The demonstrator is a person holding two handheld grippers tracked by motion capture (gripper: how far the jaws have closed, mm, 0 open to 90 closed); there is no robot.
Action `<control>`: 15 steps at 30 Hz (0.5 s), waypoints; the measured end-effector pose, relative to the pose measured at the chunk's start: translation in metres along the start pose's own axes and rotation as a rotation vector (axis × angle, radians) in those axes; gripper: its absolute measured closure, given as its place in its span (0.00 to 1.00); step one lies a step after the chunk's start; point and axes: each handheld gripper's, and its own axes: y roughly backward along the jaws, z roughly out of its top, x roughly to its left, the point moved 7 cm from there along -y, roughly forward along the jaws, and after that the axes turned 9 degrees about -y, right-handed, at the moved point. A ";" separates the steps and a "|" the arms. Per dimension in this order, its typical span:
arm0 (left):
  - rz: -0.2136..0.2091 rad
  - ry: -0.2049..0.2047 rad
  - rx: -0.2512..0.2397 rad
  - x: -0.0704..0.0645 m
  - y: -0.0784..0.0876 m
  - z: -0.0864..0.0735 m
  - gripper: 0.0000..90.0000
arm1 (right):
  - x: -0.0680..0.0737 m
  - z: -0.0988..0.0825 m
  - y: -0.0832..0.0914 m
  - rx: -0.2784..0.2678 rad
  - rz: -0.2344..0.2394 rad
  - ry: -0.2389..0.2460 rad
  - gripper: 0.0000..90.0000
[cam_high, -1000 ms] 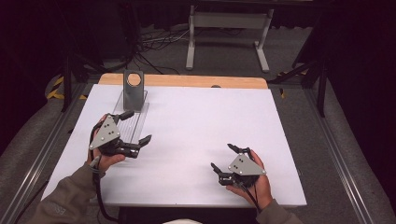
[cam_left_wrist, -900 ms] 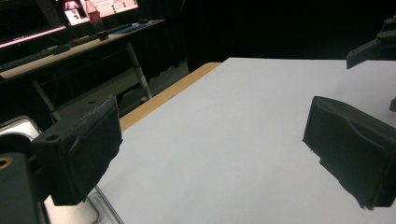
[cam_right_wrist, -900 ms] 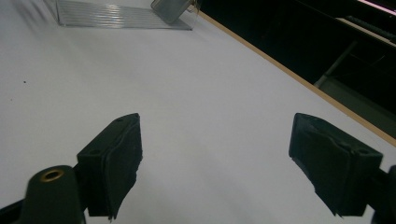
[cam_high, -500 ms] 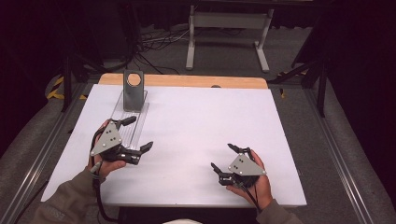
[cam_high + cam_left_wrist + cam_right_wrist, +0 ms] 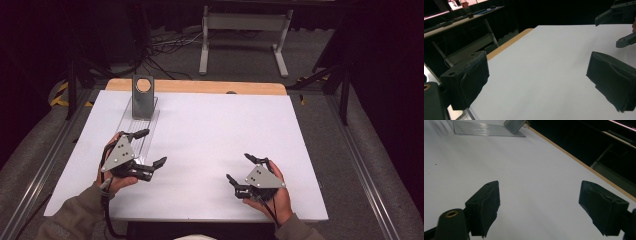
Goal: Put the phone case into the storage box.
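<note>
Above white table (image 5: 210, 135) | left gripper (image 5: 150, 149) wide open, empty | right gripper (image 5: 239, 169) likewise

Before you: one white rectangular tabletop (image 5: 210, 130); one pale wooden strip (image 5: 200, 87) along its far edge; beyond, your grey metal floor stand (image 5: 243, 22) and loose black cables (image 5: 170, 45).

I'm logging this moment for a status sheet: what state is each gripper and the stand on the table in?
left gripper: open, jaws wide apart, holding nothing, beside the clear tray
right gripper: open, jaws wide apart, holding nothing, low over the white table
grey stand: upright at the clear tray's far end
clear tray: flat on the table, untouched
</note>
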 end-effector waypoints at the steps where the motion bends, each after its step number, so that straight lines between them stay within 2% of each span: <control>1: -0.003 -0.002 -0.001 -0.001 0.000 0.000 0.05 | 0.000 0.000 0.000 0.000 -0.001 0.000 0.20; 15: -0.020 -0.005 0.007 -0.013 0.005 -0.002 0.06 | 0.000 0.003 0.003 -0.012 0.012 -0.011 0.19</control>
